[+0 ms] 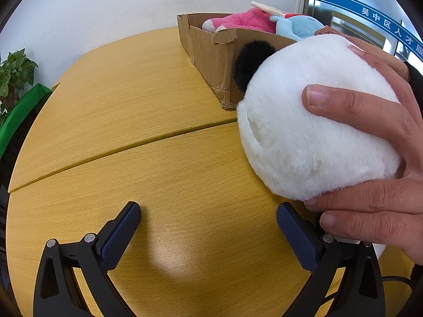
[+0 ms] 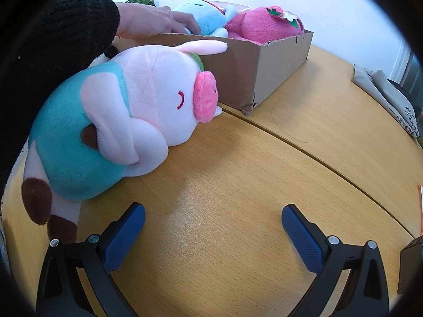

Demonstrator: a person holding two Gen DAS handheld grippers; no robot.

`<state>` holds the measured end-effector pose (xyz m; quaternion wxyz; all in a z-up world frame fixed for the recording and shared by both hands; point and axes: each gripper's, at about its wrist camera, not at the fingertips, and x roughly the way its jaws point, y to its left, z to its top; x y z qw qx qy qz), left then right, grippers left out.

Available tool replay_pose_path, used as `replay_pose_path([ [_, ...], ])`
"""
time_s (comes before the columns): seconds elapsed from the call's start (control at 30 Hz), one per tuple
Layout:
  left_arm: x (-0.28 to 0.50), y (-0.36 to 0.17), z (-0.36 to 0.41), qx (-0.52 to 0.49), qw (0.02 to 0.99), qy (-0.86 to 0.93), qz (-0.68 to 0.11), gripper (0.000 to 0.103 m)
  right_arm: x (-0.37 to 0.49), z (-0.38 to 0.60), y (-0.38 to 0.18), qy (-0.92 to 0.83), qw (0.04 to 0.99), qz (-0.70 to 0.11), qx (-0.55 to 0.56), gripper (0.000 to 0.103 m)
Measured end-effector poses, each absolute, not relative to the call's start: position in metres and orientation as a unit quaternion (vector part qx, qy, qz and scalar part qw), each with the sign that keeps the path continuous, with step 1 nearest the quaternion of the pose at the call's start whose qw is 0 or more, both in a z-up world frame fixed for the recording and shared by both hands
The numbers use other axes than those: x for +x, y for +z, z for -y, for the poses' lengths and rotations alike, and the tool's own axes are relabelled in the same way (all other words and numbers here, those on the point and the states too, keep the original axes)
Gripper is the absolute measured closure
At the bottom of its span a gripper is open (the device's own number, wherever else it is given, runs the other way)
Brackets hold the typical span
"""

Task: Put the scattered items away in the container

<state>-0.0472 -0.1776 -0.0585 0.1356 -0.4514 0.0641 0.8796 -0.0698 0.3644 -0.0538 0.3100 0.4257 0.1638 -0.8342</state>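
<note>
A cardboard box (image 1: 208,50) stands on the far part of the wooden table (image 1: 132,121) and holds a pink plush (image 1: 246,21) and a light blue plush (image 1: 301,27). A bare hand (image 1: 375,163) holds a round white plush with a black ear (image 1: 304,121) just above and right of my left gripper (image 1: 208,220), which is open and empty. In the right wrist view a pink pig plush in teal clothes (image 2: 119,121) lies on the table against the box (image 2: 251,71), up and left of my open right gripper (image 2: 213,220). A hand (image 2: 150,22) with a black sleeve reaches into the box.
A potted green plant (image 1: 15,74) and a green object (image 1: 18,116) sit beyond the table's left edge. Grey fabric (image 2: 383,97) lies at the table's right side. A seam runs across the tabletop (image 2: 304,148). A dark device (image 2: 411,266) sits at the lower right.
</note>
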Motion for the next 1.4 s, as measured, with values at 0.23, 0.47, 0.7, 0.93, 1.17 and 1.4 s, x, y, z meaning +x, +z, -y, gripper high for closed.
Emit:
replay_pose_path([
  [0.23,-0.0525,-0.058,0.1819,-0.451,0.136,0.88,-0.064,0.0,-0.07,-0.3644,-0.0538,-0.834,0.31,-0.164,0.426,0.0],
  [0.47,-0.0558,-0.0587,0.1823,-0.451,0.136,0.88,-0.064,0.0,-0.0698,-0.3646,-0.0538,-0.834,0.31,-0.164,0.425,0.0],
  [0.7,-0.0565,-0.0589,0.1823,-0.451,0.136,0.88,-0.064,0.0,-0.0698,-0.3649,-0.0538,-0.834,0.31,-0.164,0.425,0.0],
  [0.93,-0.0561,-0.0588,0.1816,-0.451,0.136,0.88,-0.064,0.0,-0.0696,-0.3654,-0.0536,-0.834,0.31,-0.164,0.425,0.0],
  [1.17,-0.0555,-0.0588,0.181,-0.451,0.135,0.88,-0.064,0.0,-0.0691,-0.3654,-0.0532,-0.834,0.31,-0.164,0.425,0.0],
  [1.4,-0.0548,-0.0587,0.1803,-0.451,0.135,0.88,-0.064,0.0,-0.0685,-0.3652,-0.0532,-0.834,0.31,-0.164,0.425,0.0],
])
